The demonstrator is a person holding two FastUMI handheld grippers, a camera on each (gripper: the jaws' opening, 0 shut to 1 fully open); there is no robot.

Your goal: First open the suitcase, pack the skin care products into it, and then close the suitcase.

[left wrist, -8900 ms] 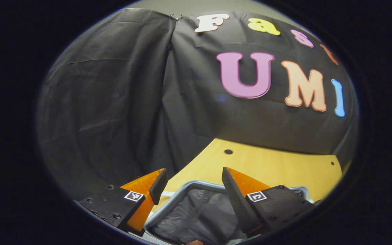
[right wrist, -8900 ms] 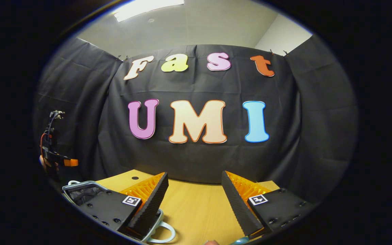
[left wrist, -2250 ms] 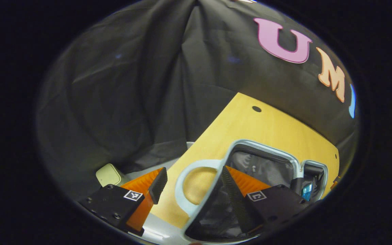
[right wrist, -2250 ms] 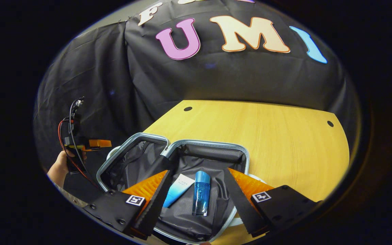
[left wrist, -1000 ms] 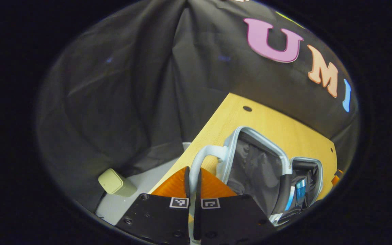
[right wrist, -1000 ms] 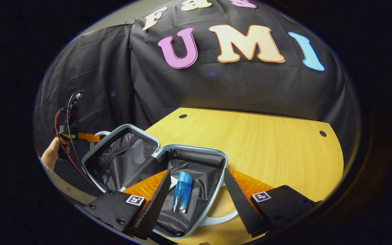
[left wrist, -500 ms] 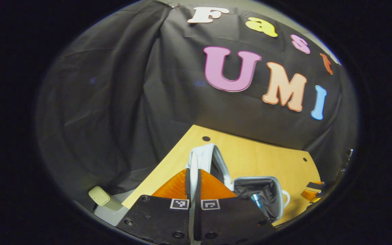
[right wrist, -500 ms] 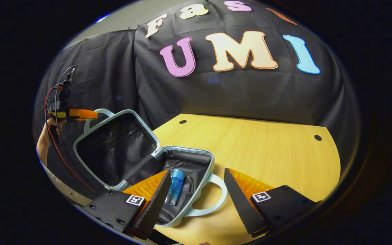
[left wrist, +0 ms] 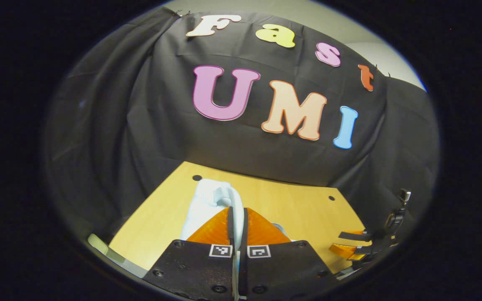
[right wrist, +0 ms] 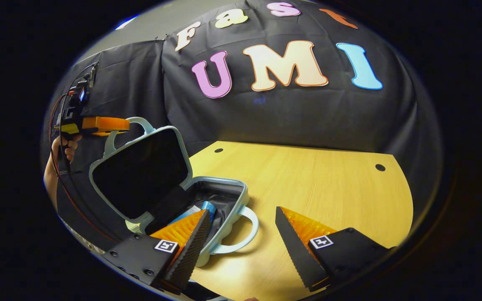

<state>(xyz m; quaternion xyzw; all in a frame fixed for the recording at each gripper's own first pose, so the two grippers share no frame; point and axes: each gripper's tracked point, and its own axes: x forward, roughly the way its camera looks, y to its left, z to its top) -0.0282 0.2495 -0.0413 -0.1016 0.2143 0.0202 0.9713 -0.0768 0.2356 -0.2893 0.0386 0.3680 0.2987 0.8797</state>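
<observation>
I see a yellow wooden table (right wrist: 316, 184) with small round holes, and black cloth walls (right wrist: 299, 113) all around. In the right gripper view, the pale blue suitcase (right wrist: 228, 196) sits at the lower left of the frame with its lid (right wrist: 140, 171) tipped up. A blue bottle (right wrist: 207, 207) peeks out inside, partly hidden behind my right gripper (right wrist: 241, 242), whose fingers are spread wide with nothing between them. At the far left, my left gripper (right wrist: 111, 124) pinches the lid's handle (right wrist: 134, 124), held by a hand (right wrist: 63, 148). In the left gripper view, its fingers (left wrist: 252, 225) squeeze that white handle at the bottom middle.
</observation>
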